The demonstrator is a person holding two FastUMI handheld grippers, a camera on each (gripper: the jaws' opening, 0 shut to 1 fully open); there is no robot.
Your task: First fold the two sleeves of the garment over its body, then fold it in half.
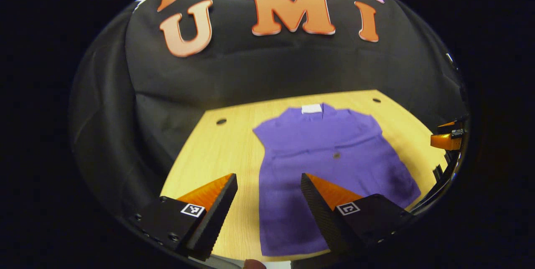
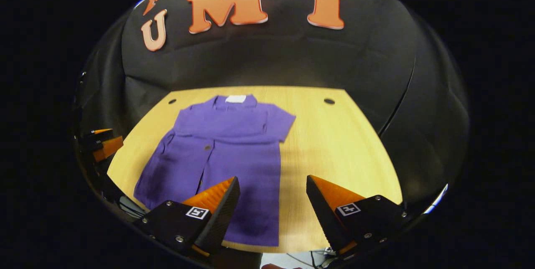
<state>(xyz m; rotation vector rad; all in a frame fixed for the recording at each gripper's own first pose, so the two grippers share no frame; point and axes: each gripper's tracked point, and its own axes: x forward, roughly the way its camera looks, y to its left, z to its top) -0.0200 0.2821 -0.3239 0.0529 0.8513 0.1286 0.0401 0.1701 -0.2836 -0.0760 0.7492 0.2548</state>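
A purple short-sleeved shirt (image 1: 330, 164) lies flat on the wooden table (image 1: 209, 152), collar with a white tag at the far side, hem toward me. Both sleeves spread out to the sides. My left gripper (image 1: 269, 187) hovers open above the shirt's near left edge. In the right gripper view the same shirt (image 2: 225, 152) lies on the table (image 2: 334, 143), and my right gripper (image 2: 272, 189) hangs open above its near right edge. The right gripper (image 1: 447, 139) also shows at the far right of the left gripper view; the left gripper (image 2: 102, 143) shows at the left of the right gripper view.
Bare wood flanks the shirt on both sides. Small round holes (image 1: 221, 121) (image 2: 329, 101) sit near the table's far corners. The black cloth wall stands right behind the table's far edge.
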